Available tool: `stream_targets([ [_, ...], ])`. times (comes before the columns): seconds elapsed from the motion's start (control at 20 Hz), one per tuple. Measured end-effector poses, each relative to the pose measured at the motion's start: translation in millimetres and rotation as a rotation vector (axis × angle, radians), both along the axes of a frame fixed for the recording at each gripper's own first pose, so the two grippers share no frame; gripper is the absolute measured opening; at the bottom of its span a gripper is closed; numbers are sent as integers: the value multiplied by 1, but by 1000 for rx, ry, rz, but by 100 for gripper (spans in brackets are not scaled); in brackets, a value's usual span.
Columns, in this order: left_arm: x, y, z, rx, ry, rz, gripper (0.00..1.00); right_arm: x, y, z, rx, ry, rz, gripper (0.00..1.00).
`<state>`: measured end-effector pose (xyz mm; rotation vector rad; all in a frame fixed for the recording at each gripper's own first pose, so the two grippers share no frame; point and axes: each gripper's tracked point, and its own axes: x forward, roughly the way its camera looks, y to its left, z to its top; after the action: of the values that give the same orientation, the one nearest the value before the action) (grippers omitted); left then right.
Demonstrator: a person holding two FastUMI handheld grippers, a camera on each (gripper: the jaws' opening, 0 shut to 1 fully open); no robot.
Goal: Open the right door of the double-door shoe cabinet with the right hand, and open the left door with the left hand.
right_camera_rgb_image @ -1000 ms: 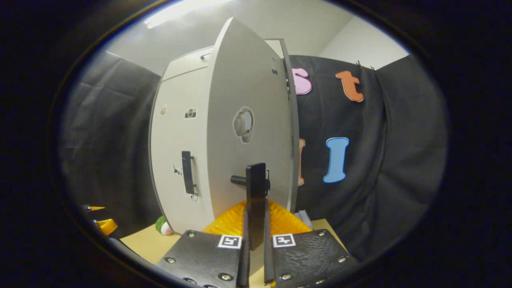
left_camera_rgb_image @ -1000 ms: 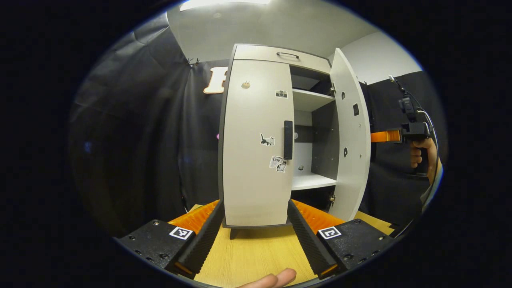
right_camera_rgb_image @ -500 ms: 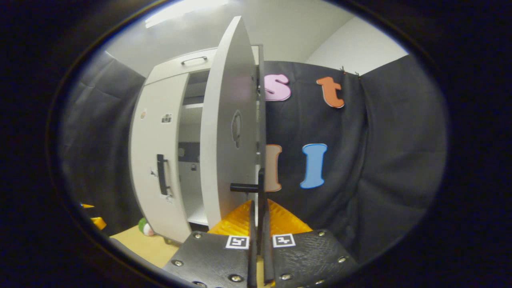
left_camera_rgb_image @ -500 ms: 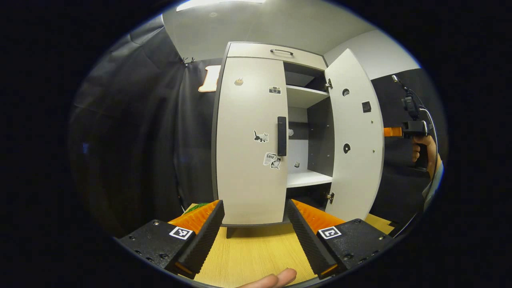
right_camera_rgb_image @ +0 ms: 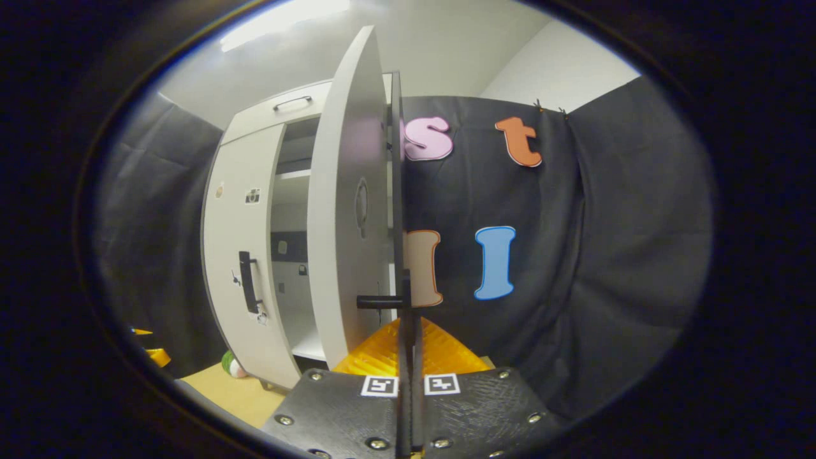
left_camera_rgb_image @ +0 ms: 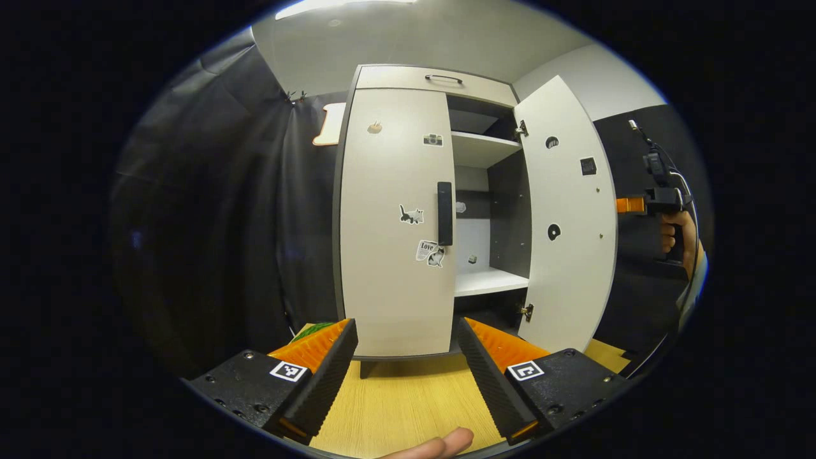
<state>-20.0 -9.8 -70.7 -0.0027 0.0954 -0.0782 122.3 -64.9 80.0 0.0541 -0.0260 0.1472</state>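
Right claw is clamping the right door's handle, door swung wide; over-pulling risks straining hinges, while the spread-open left claw is idling short of the left door.

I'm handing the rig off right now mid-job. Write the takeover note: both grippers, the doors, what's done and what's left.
Right gripper: shut on the right door's handle, door held out.
Left gripper: open, holding nothing, facing the cabinet from short of it over the wooden tabletop.
Right door: swung wide open, shelves exposed.
Left door: shut, its handle untouched.
Done: right door open.
Left: release the right handle, then bring the left gripper to the left handle and pull that door open.
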Motion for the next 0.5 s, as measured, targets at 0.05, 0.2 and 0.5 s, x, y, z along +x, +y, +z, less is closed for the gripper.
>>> stream_targets([
  [0.05,1,0,2,1,-8,0,98,-2,1,0,8,1,2,4],
  [0.2,10,4,3,-2,-10,14,98,-17,-2,-1,5,-16,6,1],
  [0.5,35,6,9,-22,-11,38,98,-63,-10,3,-17,-74,-17,22],
])
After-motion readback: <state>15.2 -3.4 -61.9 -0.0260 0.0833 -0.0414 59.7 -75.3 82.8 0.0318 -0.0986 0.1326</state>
